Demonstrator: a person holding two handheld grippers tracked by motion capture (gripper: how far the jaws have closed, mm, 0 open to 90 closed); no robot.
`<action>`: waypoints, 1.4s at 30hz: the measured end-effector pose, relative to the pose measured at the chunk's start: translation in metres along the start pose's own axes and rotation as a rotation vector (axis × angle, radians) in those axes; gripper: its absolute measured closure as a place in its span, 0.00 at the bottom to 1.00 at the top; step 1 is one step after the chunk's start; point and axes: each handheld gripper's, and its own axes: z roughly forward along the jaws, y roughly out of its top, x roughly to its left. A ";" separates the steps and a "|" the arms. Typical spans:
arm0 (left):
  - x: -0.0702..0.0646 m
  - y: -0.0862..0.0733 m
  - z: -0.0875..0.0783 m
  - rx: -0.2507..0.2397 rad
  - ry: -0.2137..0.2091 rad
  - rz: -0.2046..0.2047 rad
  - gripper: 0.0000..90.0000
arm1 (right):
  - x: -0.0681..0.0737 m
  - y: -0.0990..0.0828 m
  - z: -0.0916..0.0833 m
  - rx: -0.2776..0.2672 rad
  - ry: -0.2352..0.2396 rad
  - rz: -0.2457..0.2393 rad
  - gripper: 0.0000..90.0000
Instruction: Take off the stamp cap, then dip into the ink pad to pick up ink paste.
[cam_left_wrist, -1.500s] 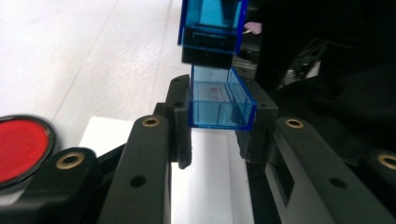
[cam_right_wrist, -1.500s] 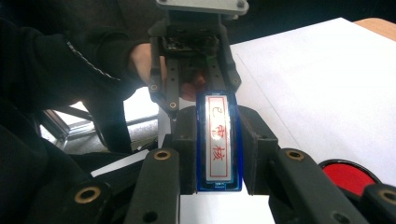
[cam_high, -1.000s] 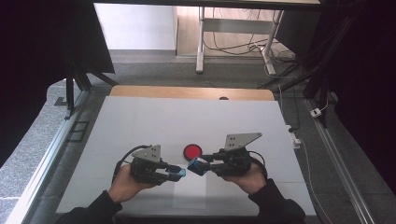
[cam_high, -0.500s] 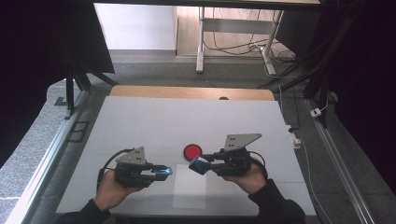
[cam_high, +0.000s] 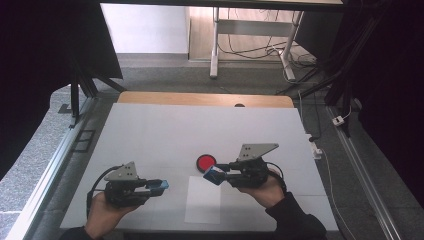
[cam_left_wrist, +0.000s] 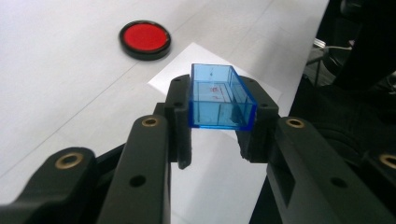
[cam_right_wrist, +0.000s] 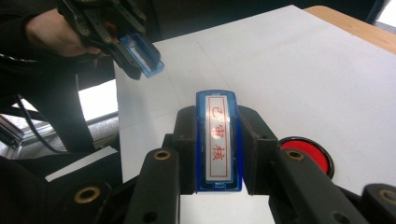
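My left gripper (cam_high: 159, 186) is shut on a clear blue open-topped cap (cam_left_wrist: 219, 98), held just above the white table (cam_high: 150, 135) at the near left. My right gripper (cam_high: 214, 175) is shut on a blue stamp (cam_right_wrist: 218, 140), whose white face bears red characters. The two grippers point at each other with a wide gap between their tips. A round red ink pad (cam_high: 205, 162) in a black rim lies on the table just beyond the right gripper's tip. In the right gripper view the left gripper (cam_right_wrist: 140, 56) and its cap (cam_right_wrist: 144, 58) hang at the upper left.
A white sheet of paper (cam_high: 202, 205) lies on the table between the two hands, near the front edge. A wooden strip (cam_high: 200, 99) runs along the far edge. Metal rails (cam_high: 45, 175) flank the table, and desk legs and cables (cam_high: 280, 55) stand beyond.
The left gripper has drawn away to the left with the blue cap, from tip to tip with the right gripper to a wide gap. The right gripper has kept still.
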 end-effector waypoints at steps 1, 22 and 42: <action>-0.001 -0.002 -0.002 0.000 0.013 -0.006 0.76 | 0.000 0.000 0.001 0.002 -0.012 -0.001 0.79; -0.002 -0.035 -0.032 0.008 0.125 -0.090 0.76 | -0.003 -0.004 0.004 0.037 -0.062 0.003 0.79; 0.005 -0.052 -0.038 0.000 0.133 -0.169 0.76 | -0.011 -0.005 0.008 0.060 -0.090 0.005 0.79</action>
